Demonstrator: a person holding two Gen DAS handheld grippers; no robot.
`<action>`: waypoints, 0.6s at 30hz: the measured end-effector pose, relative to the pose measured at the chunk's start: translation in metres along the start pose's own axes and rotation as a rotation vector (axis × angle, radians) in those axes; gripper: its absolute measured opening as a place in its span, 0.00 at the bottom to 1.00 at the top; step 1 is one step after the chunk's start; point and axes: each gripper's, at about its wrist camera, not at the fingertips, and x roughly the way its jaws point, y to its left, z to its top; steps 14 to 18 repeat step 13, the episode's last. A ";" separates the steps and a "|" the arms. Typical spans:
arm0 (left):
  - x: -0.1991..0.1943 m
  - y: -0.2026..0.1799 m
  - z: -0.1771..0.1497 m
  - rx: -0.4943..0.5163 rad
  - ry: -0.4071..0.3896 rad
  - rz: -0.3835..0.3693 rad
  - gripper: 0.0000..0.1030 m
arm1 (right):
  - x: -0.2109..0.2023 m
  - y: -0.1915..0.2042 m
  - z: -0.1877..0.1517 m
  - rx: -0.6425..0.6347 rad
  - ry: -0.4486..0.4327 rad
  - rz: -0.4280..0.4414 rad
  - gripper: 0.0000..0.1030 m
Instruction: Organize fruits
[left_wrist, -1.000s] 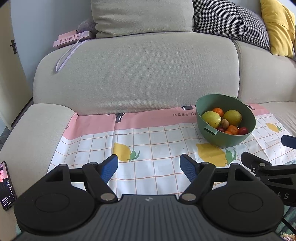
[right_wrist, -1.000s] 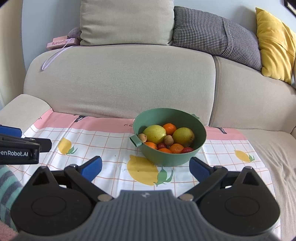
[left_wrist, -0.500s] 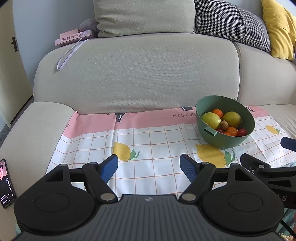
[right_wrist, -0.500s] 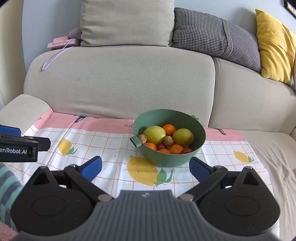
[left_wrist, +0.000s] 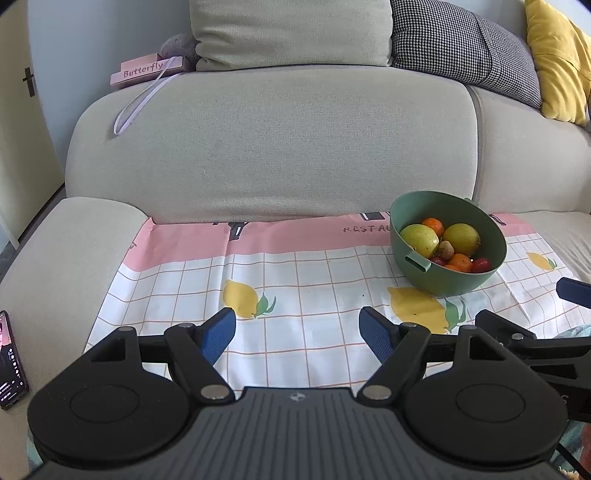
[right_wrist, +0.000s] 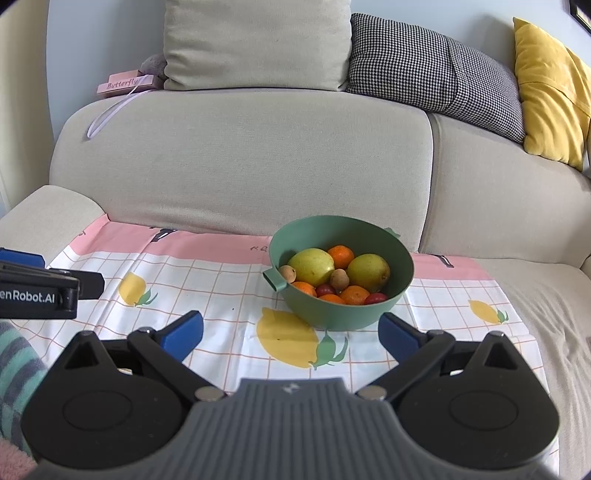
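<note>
Sofa cloth (right_wrist: 221, 295) bears fruit-filled green bowl (right_wrist: 332, 317).

Ahead of the right gripper (right_wrist: 290, 332), one green bowl (right_wrist: 347, 317) holds two yellow-green pears (right_wrist: 312, 266), four oranges (right_wrist: 341, 255), two small brown fruits (right_wrist: 339, 278) and two small red fruits (right_wrist: 376, 297). Behind it three cushions (right_wrist: 424, 70) lean on one sofa (right_wrist: 240, 162). Left of the left gripper (left_wrist: 297, 332) lies one phone (left_wrist: 9, 363).

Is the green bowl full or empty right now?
Partly full: the green bowl holds fruit piled below its rim; both grippers are open, holding nothing.
</note>
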 end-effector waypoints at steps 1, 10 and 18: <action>0.000 0.000 0.000 0.001 -0.001 0.001 0.87 | 0.000 0.000 0.000 0.000 0.000 0.000 0.95; -0.001 -0.002 -0.002 0.017 -0.020 -0.015 0.87 | 0.001 0.002 0.001 -0.004 0.002 0.003 0.96; -0.003 -0.003 -0.002 0.023 -0.035 -0.014 0.87 | 0.000 0.002 0.001 -0.003 0.002 0.002 0.96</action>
